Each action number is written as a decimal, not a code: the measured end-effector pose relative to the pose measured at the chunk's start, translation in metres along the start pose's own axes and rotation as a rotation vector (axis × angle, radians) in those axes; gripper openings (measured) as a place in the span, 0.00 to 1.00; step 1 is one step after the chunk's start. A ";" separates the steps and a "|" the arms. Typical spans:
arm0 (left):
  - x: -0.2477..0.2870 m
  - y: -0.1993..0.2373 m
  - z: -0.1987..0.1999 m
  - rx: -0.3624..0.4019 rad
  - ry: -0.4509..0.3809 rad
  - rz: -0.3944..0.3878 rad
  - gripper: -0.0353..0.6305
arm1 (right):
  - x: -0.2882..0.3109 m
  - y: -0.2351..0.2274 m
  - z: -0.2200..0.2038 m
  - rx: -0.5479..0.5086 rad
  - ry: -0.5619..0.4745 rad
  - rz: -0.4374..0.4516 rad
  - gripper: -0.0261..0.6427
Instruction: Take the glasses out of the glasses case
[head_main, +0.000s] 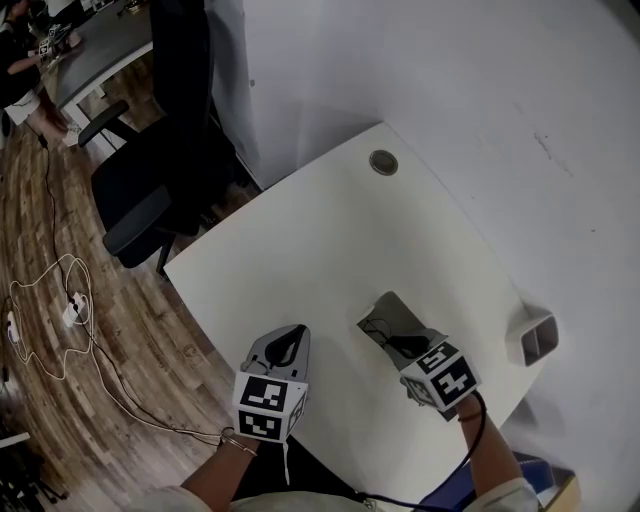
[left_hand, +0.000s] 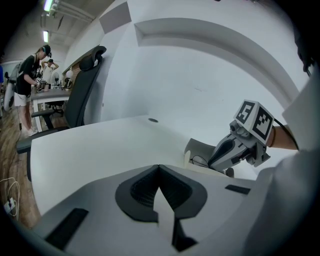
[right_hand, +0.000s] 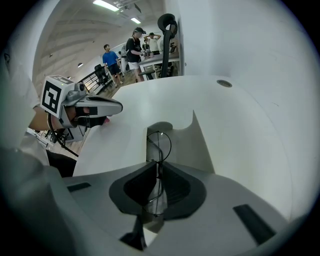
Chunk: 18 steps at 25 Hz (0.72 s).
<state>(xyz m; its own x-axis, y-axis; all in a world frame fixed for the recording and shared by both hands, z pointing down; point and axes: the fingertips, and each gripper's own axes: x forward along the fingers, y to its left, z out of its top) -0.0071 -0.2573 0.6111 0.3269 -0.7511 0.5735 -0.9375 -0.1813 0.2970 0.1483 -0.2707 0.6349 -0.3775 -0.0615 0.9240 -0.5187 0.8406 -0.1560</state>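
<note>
Half the job seems done: we have our right gripper (right_hand: 159, 167) pinched on the wire glasses (right_hand: 161, 142), which lie in the open glasses case (right_hand: 202, 147), not yet lifted clear, while our left gripper (left_hand: 159, 172) hangs closed and empty.

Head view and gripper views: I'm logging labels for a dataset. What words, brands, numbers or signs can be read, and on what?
None readable.
Left gripper and right gripper carry only black-and-white square markers, no letters.
Glasses case and glasses show no print.
</note>
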 end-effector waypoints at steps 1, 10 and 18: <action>0.000 0.000 0.000 -0.001 0.000 0.001 0.06 | 0.000 0.000 0.000 0.002 0.002 0.002 0.12; -0.001 -0.003 -0.001 -0.010 0.003 0.000 0.06 | 0.000 -0.002 0.002 0.039 -0.039 -0.065 0.10; -0.004 -0.015 0.012 0.021 -0.013 -0.028 0.06 | -0.016 -0.008 0.004 0.111 -0.126 -0.178 0.10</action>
<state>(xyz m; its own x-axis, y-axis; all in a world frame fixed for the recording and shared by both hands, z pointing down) 0.0039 -0.2594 0.5949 0.3515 -0.7535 0.5555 -0.9304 -0.2155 0.2965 0.1559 -0.2783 0.6198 -0.3617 -0.2760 0.8905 -0.6639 0.7468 -0.0382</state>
